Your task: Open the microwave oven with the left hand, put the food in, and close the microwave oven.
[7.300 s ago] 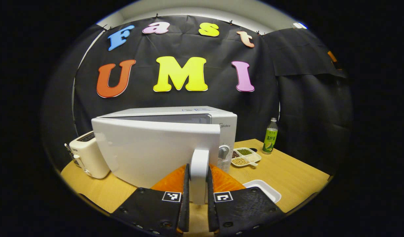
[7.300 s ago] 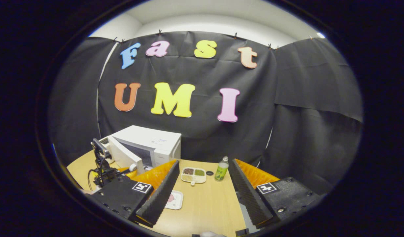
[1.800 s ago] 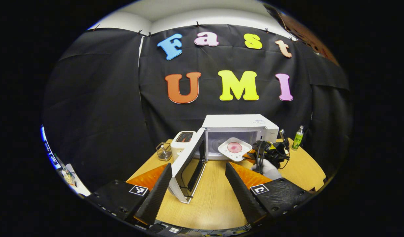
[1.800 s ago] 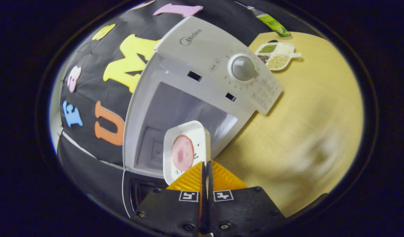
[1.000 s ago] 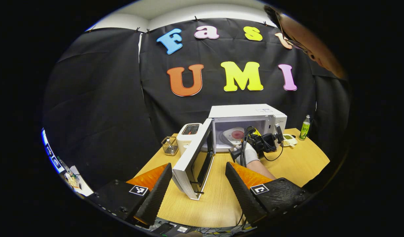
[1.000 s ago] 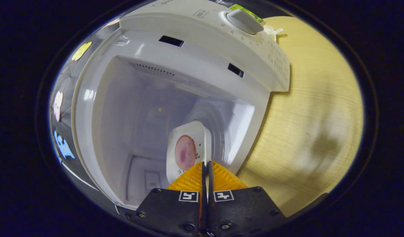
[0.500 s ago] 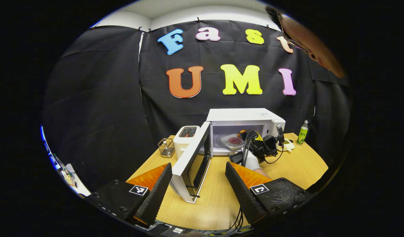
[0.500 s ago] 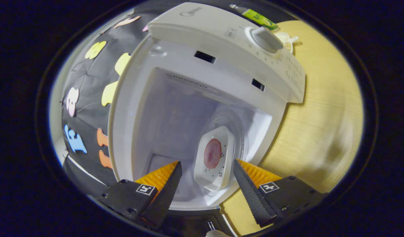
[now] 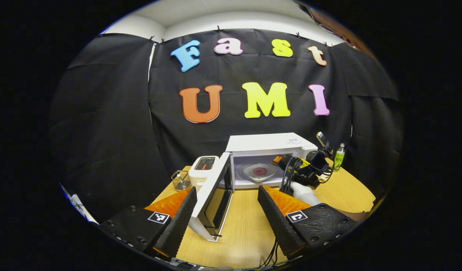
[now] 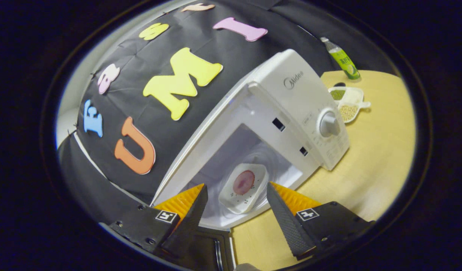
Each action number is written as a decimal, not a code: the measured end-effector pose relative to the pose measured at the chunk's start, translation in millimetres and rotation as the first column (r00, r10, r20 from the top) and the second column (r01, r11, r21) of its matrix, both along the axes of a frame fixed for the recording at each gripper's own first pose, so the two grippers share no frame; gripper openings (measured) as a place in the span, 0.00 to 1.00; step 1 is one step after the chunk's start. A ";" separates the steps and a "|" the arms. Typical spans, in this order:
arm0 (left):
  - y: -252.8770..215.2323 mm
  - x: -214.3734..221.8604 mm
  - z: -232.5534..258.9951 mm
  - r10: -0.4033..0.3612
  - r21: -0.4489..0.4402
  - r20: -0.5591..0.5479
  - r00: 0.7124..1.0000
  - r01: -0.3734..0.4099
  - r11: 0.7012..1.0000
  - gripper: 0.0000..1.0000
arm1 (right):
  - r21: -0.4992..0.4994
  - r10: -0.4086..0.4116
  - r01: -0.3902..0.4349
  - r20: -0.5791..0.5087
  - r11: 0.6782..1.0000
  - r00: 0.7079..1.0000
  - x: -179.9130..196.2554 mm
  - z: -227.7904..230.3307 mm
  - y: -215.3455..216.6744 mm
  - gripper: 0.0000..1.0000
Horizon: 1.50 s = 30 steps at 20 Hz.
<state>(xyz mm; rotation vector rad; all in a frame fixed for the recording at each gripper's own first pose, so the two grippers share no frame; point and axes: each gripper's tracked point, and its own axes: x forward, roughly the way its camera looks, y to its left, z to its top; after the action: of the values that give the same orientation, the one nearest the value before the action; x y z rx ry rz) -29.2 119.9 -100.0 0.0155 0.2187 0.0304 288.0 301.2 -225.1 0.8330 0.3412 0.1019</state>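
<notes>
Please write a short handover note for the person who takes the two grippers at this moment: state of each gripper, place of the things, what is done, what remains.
Left gripper: open, holding nothing, facing the microwave door.
Right gripper: open, in front of the microwave, apart from the plate of food.
The plate lies inside the cavity. The door stands wide open.
Done: door opened, food put in.
Left: close the door.
</notes>
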 end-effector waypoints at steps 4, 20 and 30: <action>-1.9 15.4 16.9 -0.017 -0.012 0.066 0.998 0.018 1.000 0.97 | -0.244 0.102 -0.102 -0.012 0.964 0.995 -43.1 5.7 -39.9 1.00; 11.5 63.4 26.6 -0.052 -0.020 0.139 0.989 0.055 0.998 0.50 | -0.608 0.028 -0.005 0.028 0.794 0.999 -148.8 98.3 -268.0 1.00; 108.7 60.4 -21.3 0.111 0.055 0.122 0.986 -0.118 0.991 0.00 | -0.556 -0.042 0.032 -0.004 0.830 0.999 -197.8 99.6 -308.8 1.00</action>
<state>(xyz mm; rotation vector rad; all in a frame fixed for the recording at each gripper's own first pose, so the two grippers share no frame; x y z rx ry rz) 31.2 228.6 -121.3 0.0627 0.0995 0.1523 90.3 -7.7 -125.5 0.2563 0.3455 -0.0433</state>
